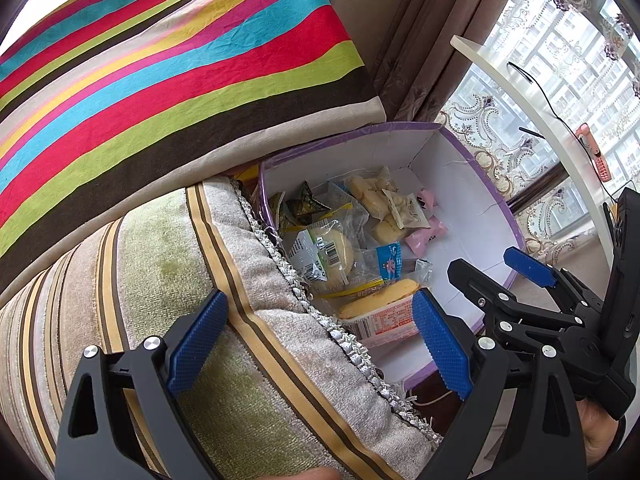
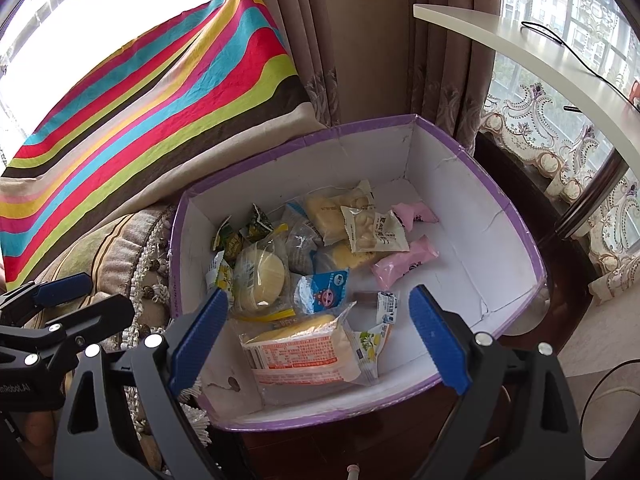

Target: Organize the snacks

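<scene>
A white cardboard box with a purple rim (image 2: pixel 500 200) (image 1: pixel 460 184) holds several wrapped snacks. Among them are an orange-labelled cake pack (image 2: pixel 304 356) (image 1: pixel 384 320), a round cake in clear wrap (image 2: pixel 260 276), a blue-and-white packet (image 2: pixel 320 290), green packets (image 2: pixel 240 236), a beige nut packet (image 2: pixel 374 230) and two pink packets (image 2: pixel 404 266). My right gripper (image 2: pixel 318 340) (image 1: pixel 496 268) hangs open above the box's near side, holding nothing. Over the sofa arm beside the box, my left gripper (image 1: pixel 320 344) (image 2: pixel 92 296) is open and empty too.
The box stands against a sofa arm with a fringed striped cover (image 1: pixel 240 280). A bright striped cushion (image 1: pixel 160 80) leans behind it. Brown curtains (image 2: pixel 360 40) hang at the back, and a white tabletop (image 2: pixel 540 52) with a black cable reaches in from the right.
</scene>
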`<state>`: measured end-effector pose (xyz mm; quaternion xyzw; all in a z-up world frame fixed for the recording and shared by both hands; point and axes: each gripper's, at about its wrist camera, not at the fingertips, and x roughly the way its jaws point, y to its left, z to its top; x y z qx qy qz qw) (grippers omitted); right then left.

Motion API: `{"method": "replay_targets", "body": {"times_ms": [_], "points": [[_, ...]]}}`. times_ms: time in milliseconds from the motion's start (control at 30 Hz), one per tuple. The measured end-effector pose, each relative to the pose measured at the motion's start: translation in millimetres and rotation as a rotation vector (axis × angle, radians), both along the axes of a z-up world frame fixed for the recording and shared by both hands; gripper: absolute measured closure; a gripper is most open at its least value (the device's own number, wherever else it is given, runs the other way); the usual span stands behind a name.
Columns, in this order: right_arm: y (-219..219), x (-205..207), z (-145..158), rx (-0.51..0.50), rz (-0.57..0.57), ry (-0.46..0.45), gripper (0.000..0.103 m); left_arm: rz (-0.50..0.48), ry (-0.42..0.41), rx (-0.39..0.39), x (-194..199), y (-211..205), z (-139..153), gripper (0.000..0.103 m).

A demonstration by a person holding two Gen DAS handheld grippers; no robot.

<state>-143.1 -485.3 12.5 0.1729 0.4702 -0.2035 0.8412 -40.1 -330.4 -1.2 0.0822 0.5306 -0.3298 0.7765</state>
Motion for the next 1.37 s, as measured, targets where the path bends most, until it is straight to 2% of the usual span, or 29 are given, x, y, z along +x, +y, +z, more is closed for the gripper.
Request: {"method": "replay_targets", "body": {"times_ms": [833,1067,1200,1267,1367], "points": [[0,-2,-2,0.006,-0.007,0.004,0.011,-0.001,-0.002,-0.003,1,1,-1,0.013],[-4,-5,-5,0.015,-0.028,0.013,0.011,-0.02,-0.045,0.026,-6,-9,1,0.013],[8,4,8,-0.013,0.016,0.0,0.011,-0.034,-0.013,-0.027,0,0,13,0.013],[23,16,21,-0.02,0.057,-0.022,0.011,0.011,-0.037,-0.055,7,22,25,0.013],[63,45,38,-0.029,0.168,-0.038,0.011,0.172,-0.065,-0.073,25,81,38,0.013]]}}
